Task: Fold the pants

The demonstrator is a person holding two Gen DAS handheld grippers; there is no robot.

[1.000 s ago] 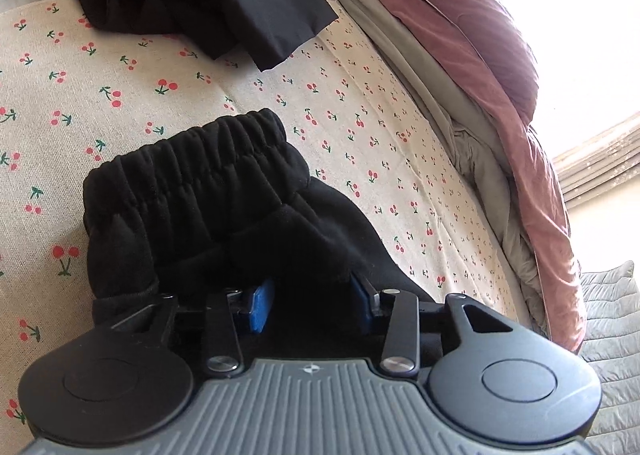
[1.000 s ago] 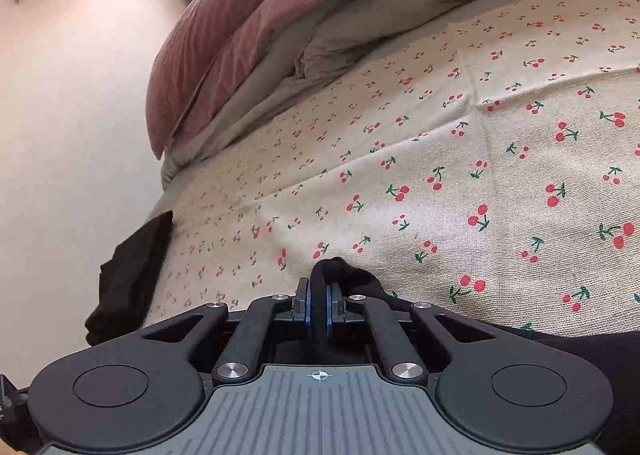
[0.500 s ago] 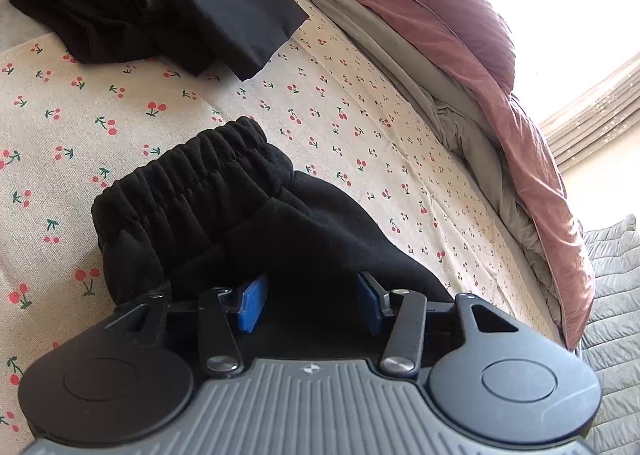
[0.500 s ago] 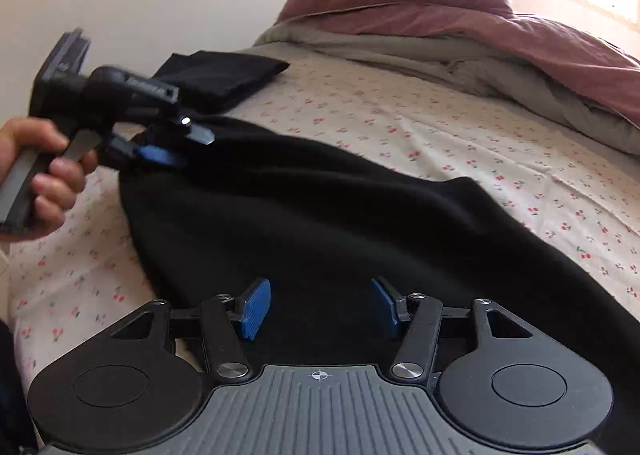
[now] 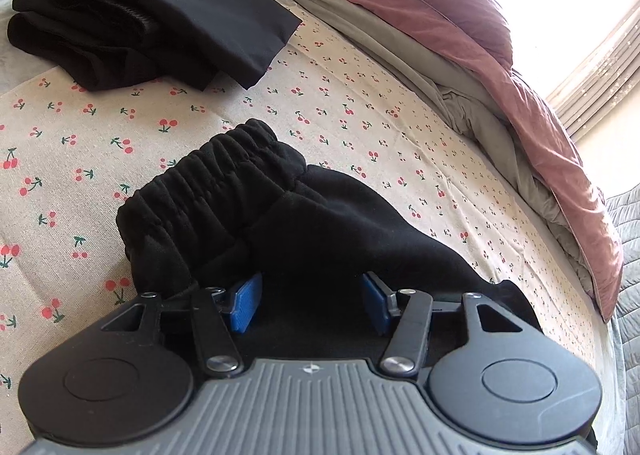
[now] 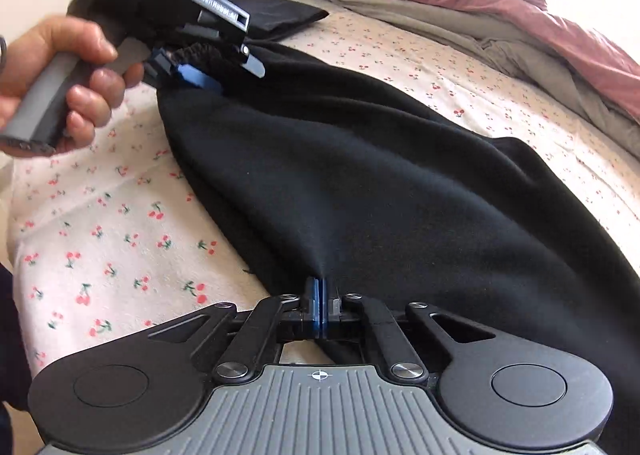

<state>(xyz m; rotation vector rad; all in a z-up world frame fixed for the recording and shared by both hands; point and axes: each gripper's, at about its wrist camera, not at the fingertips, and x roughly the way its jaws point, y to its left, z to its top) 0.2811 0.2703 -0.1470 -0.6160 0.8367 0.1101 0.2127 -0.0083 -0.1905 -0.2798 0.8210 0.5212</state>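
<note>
Now the black pants point(image 6: 380, 175) lie spread across the cherry-print sheet point(image 5: 100, 127) on the bed, waistband point(image 5: 224, 179) bunched up just ahead of the left gripper point(image 5: 312, 301), whose blue pads point(image 5: 246, 305) stand apart and are opening with the dark cloth between them but not pressed. The right gripper point(image 6: 319, 297) is clamped shut on a pinch of the pants' fabric near their edge (creases fan out from its tips). Beyond lie a second pile of black clothes point(image 5: 160, 15) and a pink-and-grey quilt point(image 5: 460, 35), well apart.
</note>
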